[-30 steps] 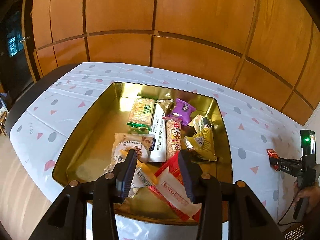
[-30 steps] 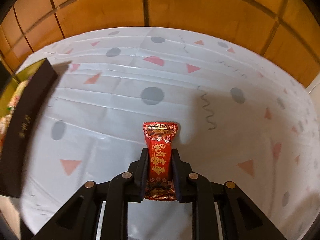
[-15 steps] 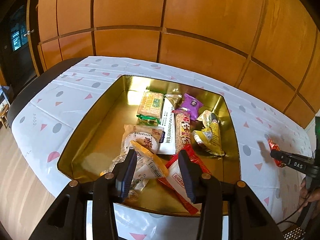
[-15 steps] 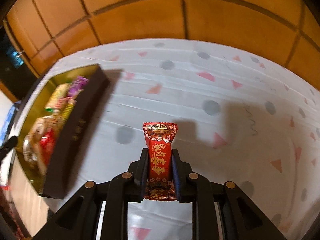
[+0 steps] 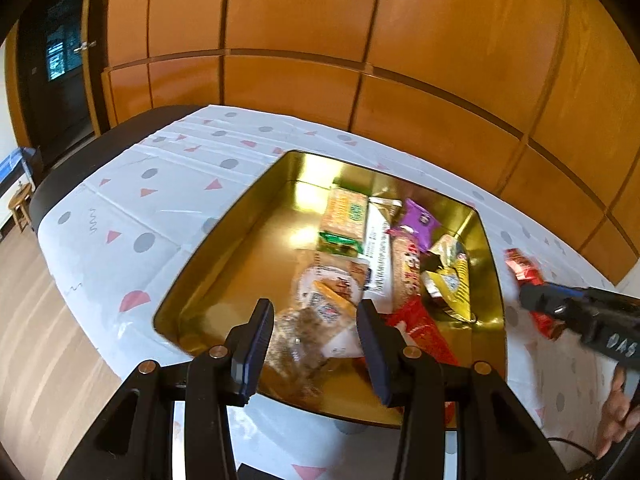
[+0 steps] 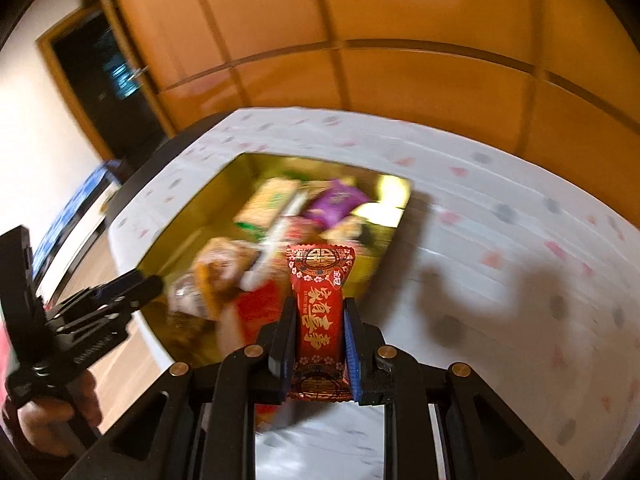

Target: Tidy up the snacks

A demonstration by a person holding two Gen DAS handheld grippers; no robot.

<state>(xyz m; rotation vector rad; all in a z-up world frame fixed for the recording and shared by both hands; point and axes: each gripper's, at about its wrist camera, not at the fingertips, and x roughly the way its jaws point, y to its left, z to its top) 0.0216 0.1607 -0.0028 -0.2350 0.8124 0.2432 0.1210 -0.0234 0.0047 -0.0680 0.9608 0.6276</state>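
Since a second earlier, the right tongs, pinching a red candy, swung from bare table toward the gold tin ahead-left, likely for dropping, while the left tongs hung spread and empty over its near edge.

Glossy gold metal tin, shiny foil red packet, smooth plastic tablecloth, varnished wood wall.

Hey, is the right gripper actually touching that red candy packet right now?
Touching. The right wrist view shows the right gripper with both fingers pressed flat against the sides of the red candy packet, no gap on either side.
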